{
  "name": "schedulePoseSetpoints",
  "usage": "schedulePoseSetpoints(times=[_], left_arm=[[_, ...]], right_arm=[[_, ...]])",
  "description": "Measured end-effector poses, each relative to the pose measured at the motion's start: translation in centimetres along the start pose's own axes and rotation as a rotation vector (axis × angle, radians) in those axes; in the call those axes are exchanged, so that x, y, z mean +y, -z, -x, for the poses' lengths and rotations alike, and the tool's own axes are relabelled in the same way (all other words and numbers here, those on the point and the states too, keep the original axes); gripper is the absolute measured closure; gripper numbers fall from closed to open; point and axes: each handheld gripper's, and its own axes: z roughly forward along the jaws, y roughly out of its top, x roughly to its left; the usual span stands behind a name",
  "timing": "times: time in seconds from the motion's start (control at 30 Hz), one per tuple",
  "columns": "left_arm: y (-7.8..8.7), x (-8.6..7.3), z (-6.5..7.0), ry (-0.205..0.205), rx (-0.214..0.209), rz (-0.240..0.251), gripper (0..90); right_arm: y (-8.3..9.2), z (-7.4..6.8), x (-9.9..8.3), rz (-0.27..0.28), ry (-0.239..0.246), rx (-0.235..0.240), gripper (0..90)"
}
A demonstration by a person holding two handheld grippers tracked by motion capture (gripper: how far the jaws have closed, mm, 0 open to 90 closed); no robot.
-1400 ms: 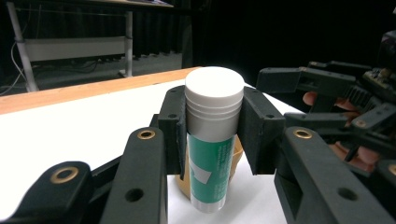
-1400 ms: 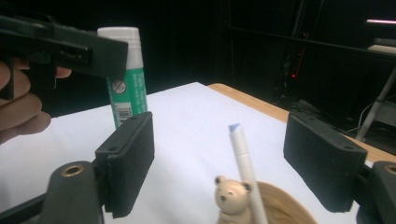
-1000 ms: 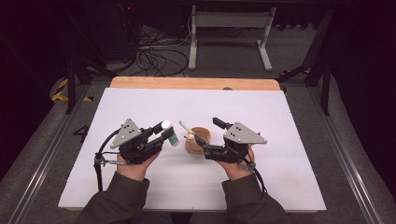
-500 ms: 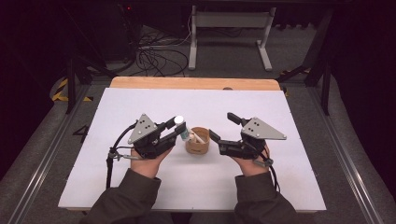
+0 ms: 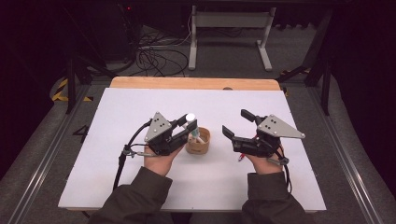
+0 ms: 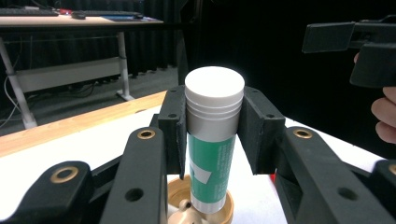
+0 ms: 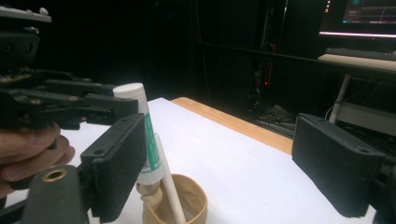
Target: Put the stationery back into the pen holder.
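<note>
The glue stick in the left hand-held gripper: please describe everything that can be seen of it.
The glue stick is a round tube with a green label bearing a white mark, a ridged pale collar and a flat white cap on top. It looks like plastic. It stands nearly upright, the cap uppermost, gripped just below the cap by the left hand-held gripper. Its lower end hangs over the small tan cup on the white table, beside a pale stick standing in that cup.

The left gripper (image 5: pixel 189 127) has slid right across the table with the green glue stick (image 5: pixel 191 125), now over the small brown cup (image 5: pixel 198 142). The right gripper (image 5: pixel 236 126) has pulled off rightward, away from the cup.
</note>
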Motion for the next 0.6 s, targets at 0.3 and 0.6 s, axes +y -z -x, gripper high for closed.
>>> schedulePoseSetpoints(times=[0.3, 0.6], left_arm=[[-1.6, -0.8, 0.3, -0.022, 0.012, -0.008, 65.1], [-2.6, -1.8, 0.2, -0.039, 0.038, -0.036, 65.0]], right_arm=[[0.0, 0.1, 0.0, -0.008, 0.005, 0.002, 19.1], [0.2, 0.3, 0.0, -0.010, 0.006, 0.005, 19.2]])
